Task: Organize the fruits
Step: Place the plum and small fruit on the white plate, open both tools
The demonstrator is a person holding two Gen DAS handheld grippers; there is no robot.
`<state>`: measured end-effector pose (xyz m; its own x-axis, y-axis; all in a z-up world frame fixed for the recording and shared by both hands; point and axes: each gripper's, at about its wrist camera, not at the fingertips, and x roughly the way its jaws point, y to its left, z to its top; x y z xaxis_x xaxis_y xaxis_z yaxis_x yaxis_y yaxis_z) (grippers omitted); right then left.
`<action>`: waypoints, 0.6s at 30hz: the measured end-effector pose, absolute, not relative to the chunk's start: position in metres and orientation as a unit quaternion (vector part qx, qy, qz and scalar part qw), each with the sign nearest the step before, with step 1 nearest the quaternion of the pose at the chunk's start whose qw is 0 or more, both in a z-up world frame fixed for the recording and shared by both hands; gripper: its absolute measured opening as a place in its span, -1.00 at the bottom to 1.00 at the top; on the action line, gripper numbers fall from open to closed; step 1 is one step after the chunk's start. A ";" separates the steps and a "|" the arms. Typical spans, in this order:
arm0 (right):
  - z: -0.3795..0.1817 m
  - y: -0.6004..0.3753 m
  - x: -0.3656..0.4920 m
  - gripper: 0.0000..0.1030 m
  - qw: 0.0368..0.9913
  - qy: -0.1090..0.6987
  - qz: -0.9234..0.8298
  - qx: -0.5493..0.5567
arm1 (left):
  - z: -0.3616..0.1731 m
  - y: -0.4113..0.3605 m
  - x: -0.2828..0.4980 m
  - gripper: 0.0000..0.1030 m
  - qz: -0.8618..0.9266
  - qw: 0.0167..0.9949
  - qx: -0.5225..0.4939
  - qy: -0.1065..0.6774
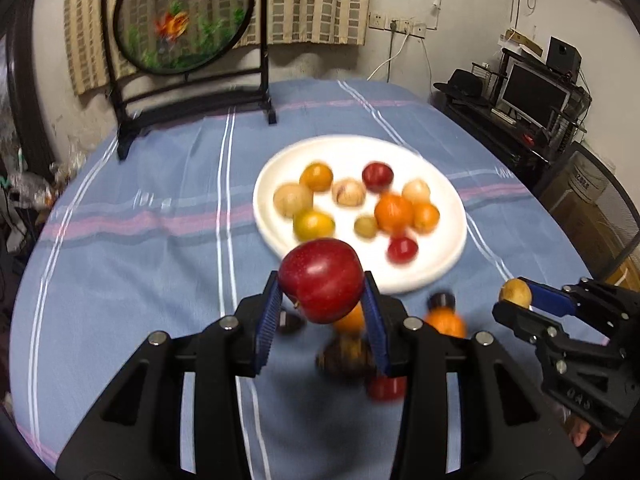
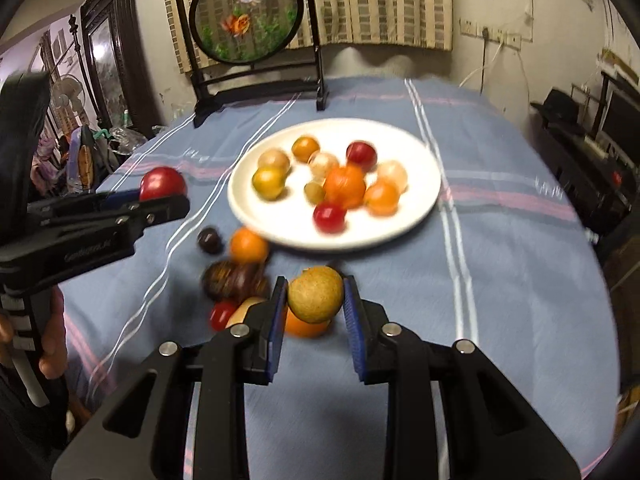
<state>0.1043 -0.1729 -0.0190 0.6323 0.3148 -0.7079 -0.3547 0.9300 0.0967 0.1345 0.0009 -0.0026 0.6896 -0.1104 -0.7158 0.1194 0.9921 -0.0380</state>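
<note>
My left gripper (image 1: 322, 294) is shut on a large red apple (image 1: 321, 280), held above the blue striped tablecloth just short of the white plate (image 1: 448, 264). My right gripper (image 2: 315, 300) is shut on a small tan round fruit (image 2: 316, 294). The same tan fruit (image 1: 515, 293) shows in the left wrist view at the right gripper's tip. The plate (image 2: 420, 152) holds several fruits: oranges, red ones, pale tan ones. Loose fruits lie on the cloth before the plate: an orange (image 2: 248, 245), a dark round one (image 2: 209, 240), a brown one (image 2: 234, 280), a small red one (image 2: 222, 314).
A round fish picture on a black stand (image 1: 184, 16) sits at the table's far edge. A black shelf with a monitor (image 1: 536, 92) stands to the right of the table. A person's hand (image 2: 52, 344) grips the left tool's handle.
</note>
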 end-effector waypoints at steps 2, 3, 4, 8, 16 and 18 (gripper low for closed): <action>-0.011 -0.172 0.124 -0.45 0.908 0.378 0.181 -0.031 | 0.002 -0.005 0.159 -0.22 -0.060 0.918 0.009 0.391; -0.008 -0.171 0.133 -0.45 0.910 0.374 0.177 -0.035 | 0.003 -0.006 0.170 -0.22 -0.062 0.917 0.006 0.394; -0.006 -0.169 0.146 -0.45 0.911 0.372 0.175 -0.039 | 0.003 -0.009 0.183 -0.22 -0.063 0.915 0.003 0.397; -0.009 -0.163 0.198 -0.45 0.909 0.377 0.169 -0.048 | -0.001 -0.018 0.223 -0.21 -0.060 0.912 0.002 0.406; -0.040 -0.153 0.258 -0.45 0.896 0.408 0.167 -0.049 | -0.026 -0.022 0.269 -0.21 -0.054 0.898 0.003 0.436; -0.042 -0.154 0.262 -0.45 0.897 0.408 0.166 -0.048 | -0.030 -0.022 0.274 -0.21 -0.052 0.897 0.005 0.439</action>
<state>0.2622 -0.1538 -0.0419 0.6123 0.2596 -0.7468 -0.3371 0.9401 0.0504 0.2741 -0.0216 -0.0299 0.6085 -0.0891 -0.7885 0.0974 0.9945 -0.0372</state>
